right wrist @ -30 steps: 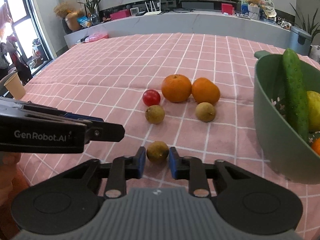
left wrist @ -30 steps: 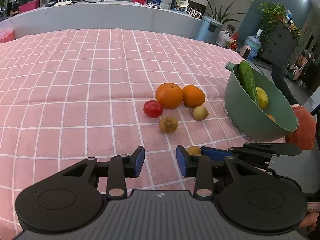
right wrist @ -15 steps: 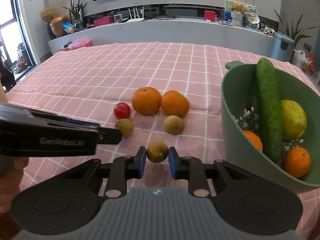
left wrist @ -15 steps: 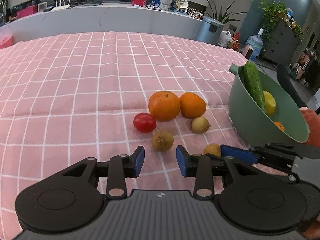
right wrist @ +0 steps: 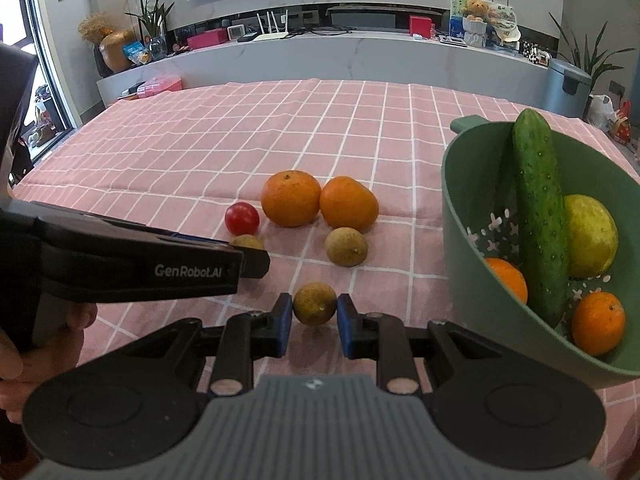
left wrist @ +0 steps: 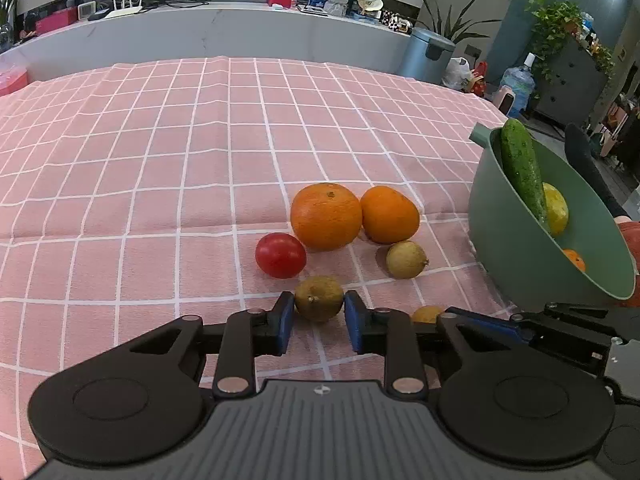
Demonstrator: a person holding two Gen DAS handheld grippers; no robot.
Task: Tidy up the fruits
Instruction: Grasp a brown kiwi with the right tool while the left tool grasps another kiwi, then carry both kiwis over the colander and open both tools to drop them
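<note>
**Both grippers closed on small brown fruits**

Two small brown fruits sit on the pink checked cloth [left wrist: 160,208], in front of two oranges [left wrist: 326,216] and a tomato [left wrist: 281,255]. The left gripper [left wrist: 319,312] has just been closing, and its pads now press the left brown fruit [left wrist: 319,298]. The right gripper [right wrist: 310,314] is clamped on the right brown fruit [right wrist: 315,303]. The third one [right wrist: 346,246] lies free. The green bowl [right wrist: 472,264], already holding a cucumber [right wrist: 540,220], stands near on the right, probably the place to put them.

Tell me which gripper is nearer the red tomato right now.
Left. The left gripper is shut on a small brown fruit right beside the tomato. The right gripper grips another brown fruit farther back, toward the green bowl.
</note>
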